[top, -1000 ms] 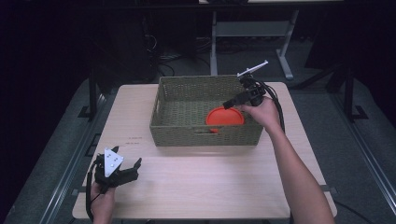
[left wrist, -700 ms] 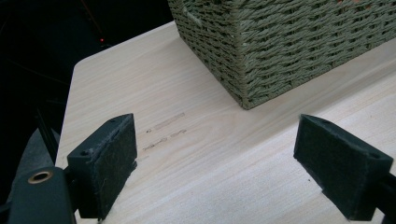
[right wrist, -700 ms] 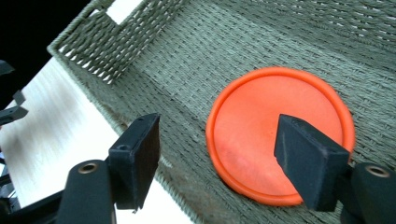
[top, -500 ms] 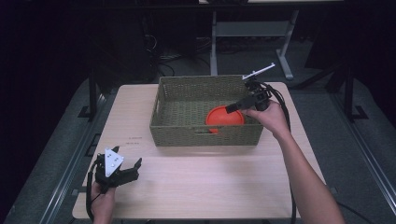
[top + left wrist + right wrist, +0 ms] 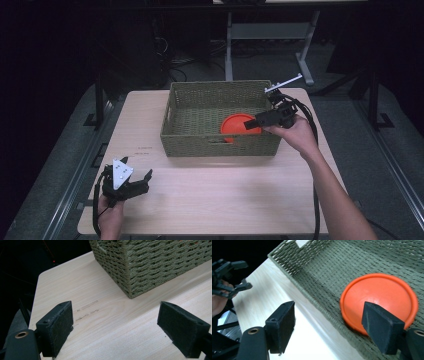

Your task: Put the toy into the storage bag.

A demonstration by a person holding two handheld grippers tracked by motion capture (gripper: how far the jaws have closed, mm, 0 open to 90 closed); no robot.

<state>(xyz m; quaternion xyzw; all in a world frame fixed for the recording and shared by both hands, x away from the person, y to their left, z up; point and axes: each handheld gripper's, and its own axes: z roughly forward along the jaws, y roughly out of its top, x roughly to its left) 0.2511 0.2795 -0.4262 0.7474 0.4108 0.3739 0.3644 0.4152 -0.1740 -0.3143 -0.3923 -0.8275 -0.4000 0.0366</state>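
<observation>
While the orange plate (image 5: 239, 126) lies flat inside the woven basket (image 5: 200, 142), the right gripper (image 5: 252, 121) hangs over the near wall, released.
Its jaws, just opening, straddle the rim, nothing between; the left gripper (image 5: 142, 181) rests open, well apart.

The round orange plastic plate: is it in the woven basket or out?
In: the round orange plastic plate lies on the floor of the green woven basket.

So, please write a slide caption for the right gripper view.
Open right gripper above the woven basket's near wall, orange plate lying inside.
</observation>
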